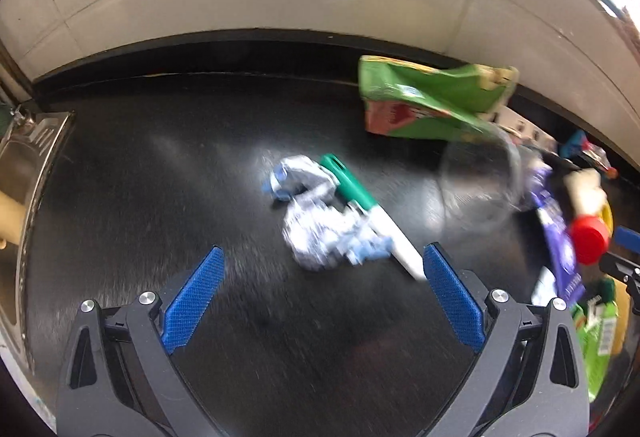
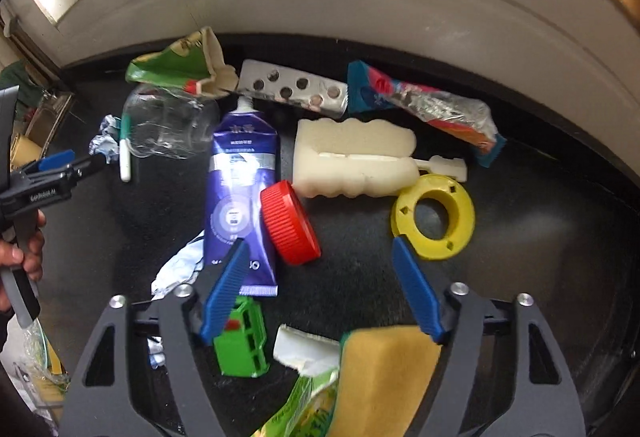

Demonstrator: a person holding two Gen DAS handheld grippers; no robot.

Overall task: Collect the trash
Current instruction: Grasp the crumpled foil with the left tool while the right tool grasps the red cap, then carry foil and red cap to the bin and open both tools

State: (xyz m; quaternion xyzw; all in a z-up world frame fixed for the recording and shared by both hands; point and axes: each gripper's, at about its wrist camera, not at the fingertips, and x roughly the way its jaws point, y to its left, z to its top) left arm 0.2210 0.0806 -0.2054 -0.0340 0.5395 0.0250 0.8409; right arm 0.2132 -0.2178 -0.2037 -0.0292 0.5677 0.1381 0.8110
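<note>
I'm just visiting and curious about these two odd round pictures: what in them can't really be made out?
- Crumpled wrapper beside the green marker, left wrist view: motion blur smears any print.
- Clear jar, left wrist view: blurred, its outline barely shows.
- Yellow sponge, right wrist view: cut off by the bottom edge, partly behind the right tool.
- Purple tube, right wrist view: lettering too small to read.

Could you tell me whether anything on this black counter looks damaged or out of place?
The green carton near the wall is crushed and torn open. A clear jar lies tipped on its side, with its red lid off and apart from it. A green-capped marker, not obvious trash, rests against crumpled paper.
</note>
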